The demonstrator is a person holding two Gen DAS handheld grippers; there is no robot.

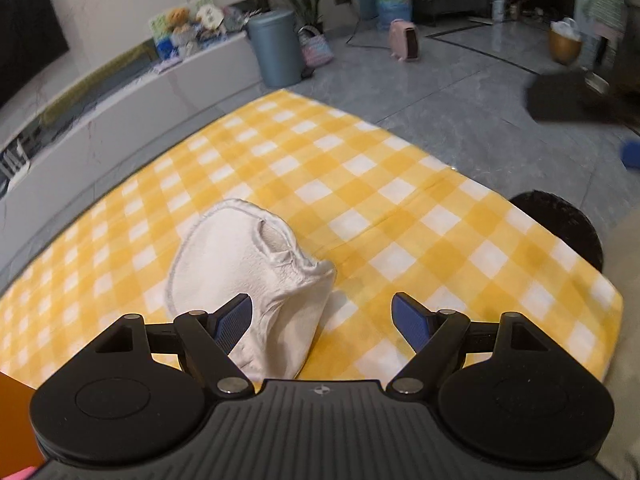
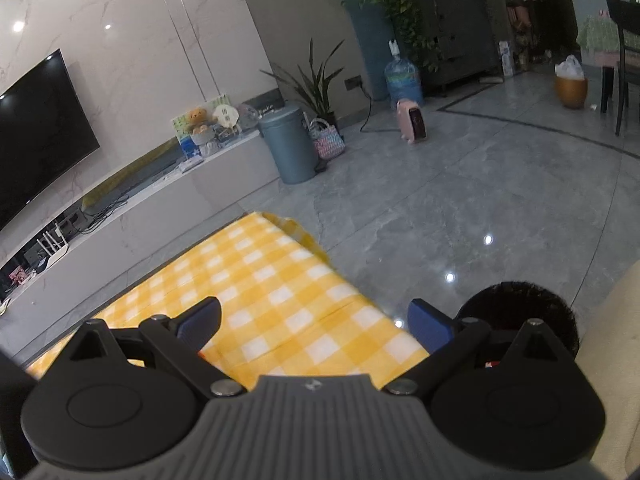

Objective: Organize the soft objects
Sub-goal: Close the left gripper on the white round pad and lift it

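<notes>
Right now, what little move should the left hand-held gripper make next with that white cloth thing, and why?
Probably nudge the left hand-held gripper a bit to its left and close on the white cloth. Its jaws are open, and the cloth lies crumpled on the yellow checked tablecloth, beside the left finger and off-centre in the gap. The right hand-held gripper is open over bare tablecloth.

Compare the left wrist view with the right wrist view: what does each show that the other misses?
Only the left wrist view shows the white cloth, lying between the open left gripper fingers, untouched as far as I can tell. Only the right wrist view shows the TV in full, and the open, empty right gripper. Both show the yellow checked tablecloth, bin, water jug and pink heater.
</notes>
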